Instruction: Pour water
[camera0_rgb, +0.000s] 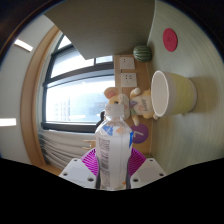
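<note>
A clear plastic water bottle (113, 152) with a white printed label stands between my fingers, and both magenta pads (90, 160) press on its sides. My gripper (113, 166) is shut on it. The bottle's top reaches to just below a plush toy. A cream cup (172, 93) lies beyond the bottle to the right. Its open mouth faces left toward the bottle's top, and its base rests against the pale table surface (200, 60), which appears turned on its side in this view. I see no water flowing.
Behind the bottle's top sits a small plush toy (118, 100). Nearby are a cardboard box (127, 68), a green ball (143, 52), a pink disc (170, 40) and a purple object (140, 131). A bright window (75, 95) fills the left background.
</note>
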